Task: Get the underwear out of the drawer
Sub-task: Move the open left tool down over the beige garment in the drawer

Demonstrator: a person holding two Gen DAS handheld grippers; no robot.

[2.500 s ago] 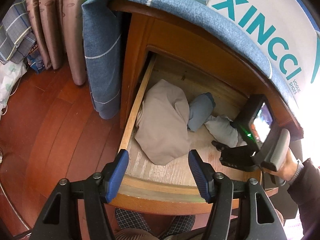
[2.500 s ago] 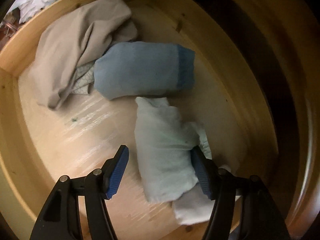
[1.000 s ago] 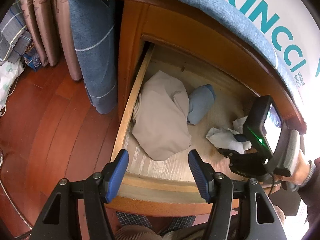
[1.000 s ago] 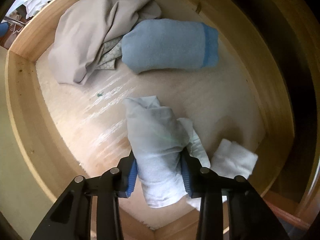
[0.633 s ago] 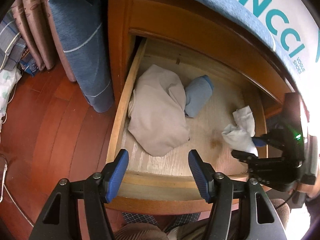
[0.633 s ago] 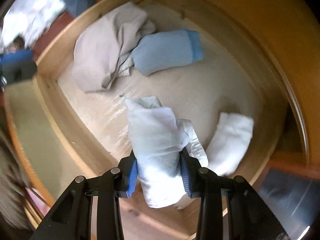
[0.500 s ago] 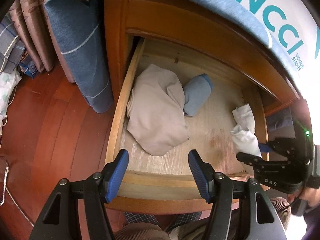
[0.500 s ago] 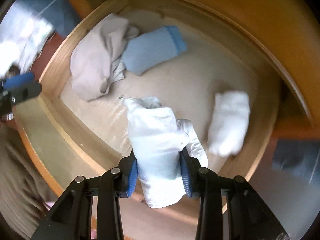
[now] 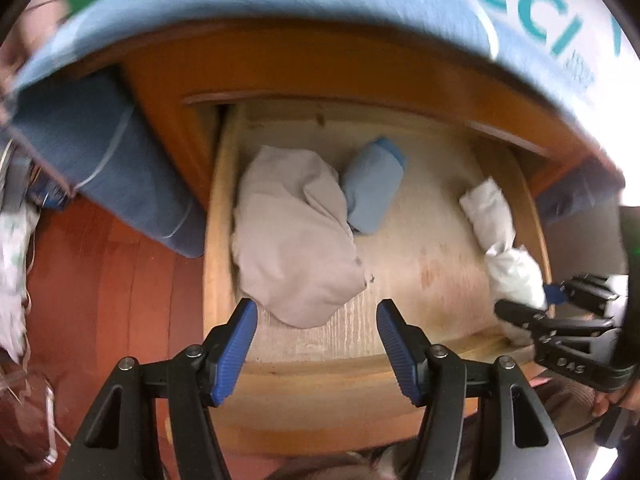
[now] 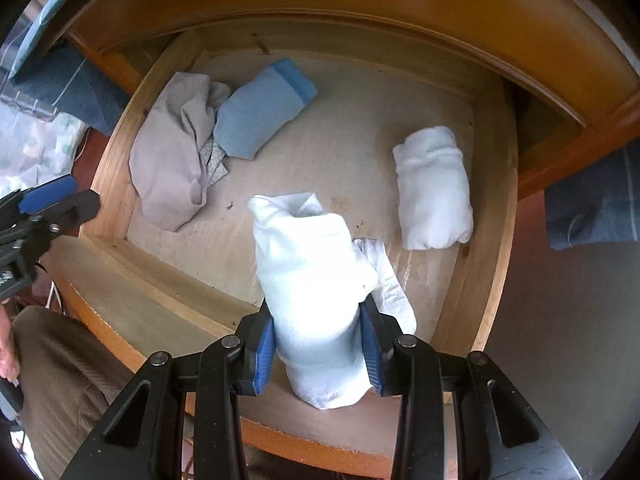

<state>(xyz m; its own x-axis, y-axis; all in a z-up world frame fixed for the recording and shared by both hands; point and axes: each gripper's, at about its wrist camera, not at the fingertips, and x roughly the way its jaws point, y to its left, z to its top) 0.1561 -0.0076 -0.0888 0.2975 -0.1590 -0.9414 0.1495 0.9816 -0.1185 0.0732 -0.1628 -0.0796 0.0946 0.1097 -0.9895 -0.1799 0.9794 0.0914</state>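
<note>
A rolled white cotton underwear bundle (image 10: 316, 292), long axis along the fingers, is clamped by the right gripper (image 10: 318, 344); the left gripper (image 9: 316, 340) is held agape, empty.

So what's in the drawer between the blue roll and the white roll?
Nothing. In the right wrist view, only bare drawer floor lies between the blue roll and the white roll.

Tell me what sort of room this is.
Probably a bedroom at home: an open wooden drawer holds rolled white underwear and a blue roll, beside a reddish wood floor.
</note>
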